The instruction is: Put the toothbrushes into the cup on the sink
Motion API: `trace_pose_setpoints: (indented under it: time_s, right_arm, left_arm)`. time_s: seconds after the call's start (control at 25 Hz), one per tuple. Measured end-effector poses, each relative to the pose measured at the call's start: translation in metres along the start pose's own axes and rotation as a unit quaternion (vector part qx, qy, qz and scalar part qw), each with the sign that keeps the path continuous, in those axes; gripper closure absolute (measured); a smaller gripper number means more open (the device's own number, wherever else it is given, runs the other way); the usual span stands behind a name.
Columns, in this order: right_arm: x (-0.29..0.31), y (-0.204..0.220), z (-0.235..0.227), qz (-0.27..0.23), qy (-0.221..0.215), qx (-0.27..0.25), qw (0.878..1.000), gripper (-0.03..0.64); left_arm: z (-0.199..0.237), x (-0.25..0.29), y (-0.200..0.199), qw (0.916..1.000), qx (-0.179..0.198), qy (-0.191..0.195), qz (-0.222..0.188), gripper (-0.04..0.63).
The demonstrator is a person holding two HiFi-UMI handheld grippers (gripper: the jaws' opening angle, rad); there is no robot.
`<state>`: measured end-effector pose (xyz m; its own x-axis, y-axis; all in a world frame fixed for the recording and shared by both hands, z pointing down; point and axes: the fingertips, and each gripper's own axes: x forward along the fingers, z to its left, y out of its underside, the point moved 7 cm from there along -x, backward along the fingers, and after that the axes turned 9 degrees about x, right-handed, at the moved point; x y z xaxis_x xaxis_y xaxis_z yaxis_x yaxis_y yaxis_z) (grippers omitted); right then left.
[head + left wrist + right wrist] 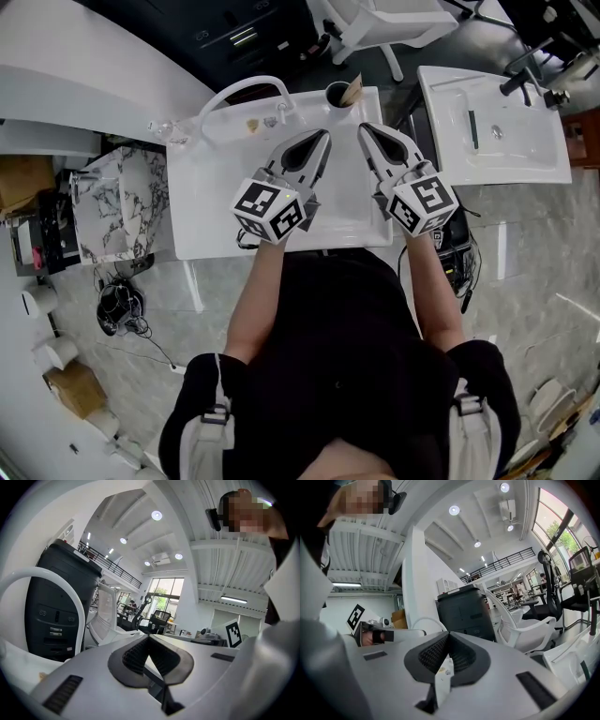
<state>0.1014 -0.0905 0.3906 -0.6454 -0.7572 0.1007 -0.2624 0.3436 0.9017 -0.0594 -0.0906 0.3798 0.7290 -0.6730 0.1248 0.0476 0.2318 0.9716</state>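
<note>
A dark cup [337, 95] stands at the far right corner of the white sink [211, 220], and a tan stick-like thing [354, 90] leans out of it. My left gripper [324, 135] hovers over the basin with its jaws together, and nothing shows between its pads [140, 651]. My right gripper [364, 127] is beside it, just below the cup, also shut. A thin white sliver [442, 679] shows in the gap behind its pads; I cannot tell what it is. No loose toothbrush is visible on the sink.
A white arched faucet [246, 86] rises at the sink's back edge, with small items [253, 124] by its base. A second sink [525, 155] stands to the right, a marble-topped cabinet [122, 202] to the left, and a white chair [375, 23] behind.
</note>
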Motion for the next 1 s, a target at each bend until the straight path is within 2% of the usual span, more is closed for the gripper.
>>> trace_pose_setpoints:
  time_s: [0.4,1.0]
  right_arm:
    - [0.0007,0.0001,0.0015,0.007,0.006,-0.027,1.000,0.588]
    - [-0.0008,0.0001,0.0034,0.009,0.010,-0.032,0.999,0.588]
  left_arm:
    - [-0.0002,0.0013,0.0010,1.0000,0.000,0.001,0.003,0.587]
    - [-0.0025,0.0019,0.0006,1.0000,0.001,0.006,0.006,0.587]
